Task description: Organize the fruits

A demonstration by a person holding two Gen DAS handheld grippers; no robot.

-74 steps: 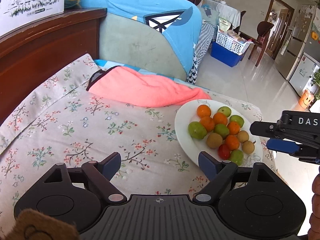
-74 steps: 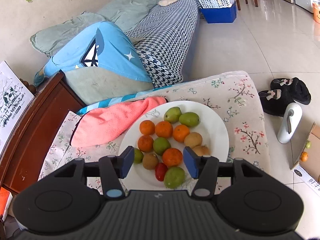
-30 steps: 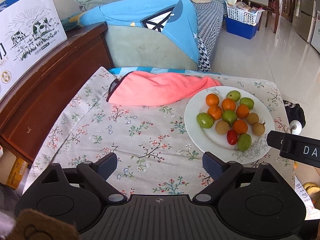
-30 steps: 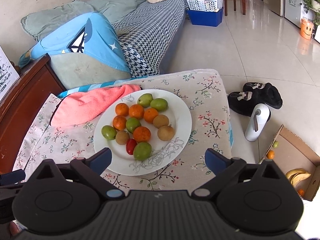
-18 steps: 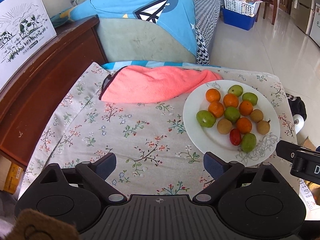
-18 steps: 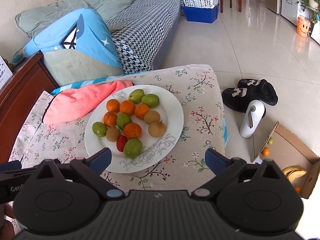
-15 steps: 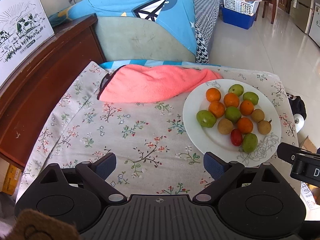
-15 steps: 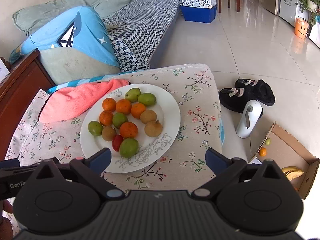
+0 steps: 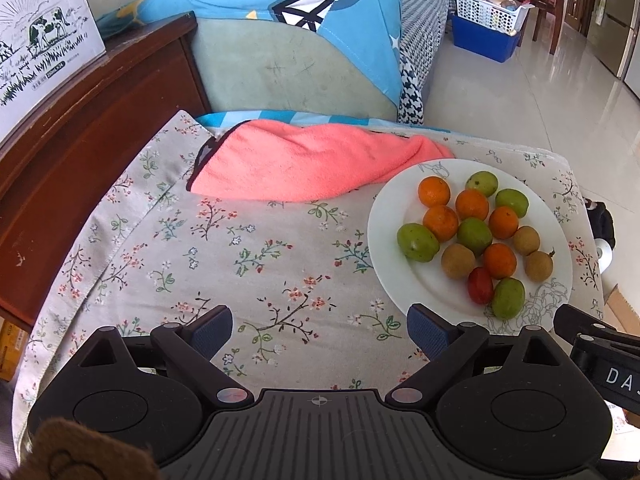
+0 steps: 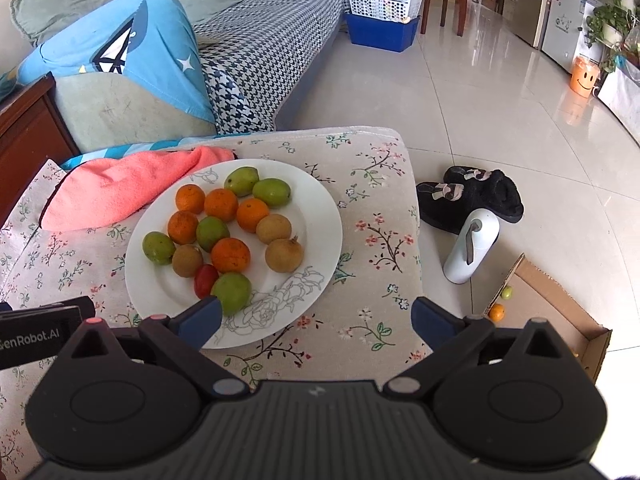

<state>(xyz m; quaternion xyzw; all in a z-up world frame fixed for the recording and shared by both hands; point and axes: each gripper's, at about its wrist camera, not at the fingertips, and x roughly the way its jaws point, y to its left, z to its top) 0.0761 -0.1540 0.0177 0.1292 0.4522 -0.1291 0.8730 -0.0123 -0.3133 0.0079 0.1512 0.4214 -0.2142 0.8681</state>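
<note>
Both grippers are held above a table covered by a floral cloth point(image 9: 256, 248); neither touches anything. The left gripper point(image 9: 320, 330) has its jaws spread wide and empty, over bare cloth just left of the plate point(image 9: 384, 216). The right gripper point(image 10: 316, 318) likewise stands wide apart and empty, its left fingertip point(image 10: 202, 316) overlapping the near rim of the plate in view; contact cannot be confirmed. The white plate sits on the right half of the table and carries all the fruit in one loose cluster: five oranges, including one at the centre point(image 10: 231, 255); five green fruits, the nearest point(image 10: 231, 293) just beyond the right gripper's left fingertip; four brown fruits, one point(image 10: 284, 255) on the right side of the cluster; and a single red fruit point(image 10: 205, 274) touching the nearest green one. A pink towel point(image 9: 312, 168) lies bunched at the far edge of the table, its end meeting the plate rim. On the floor to the right are black slippers point(image 10: 472, 196), a white bottle point(image 10: 472, 246) and an open cardboard box point(image 10: 556, 320) holding at least two small fruits. A sofa point(image 10: 260, 52) with a blue cover stands behind the table.
</note>
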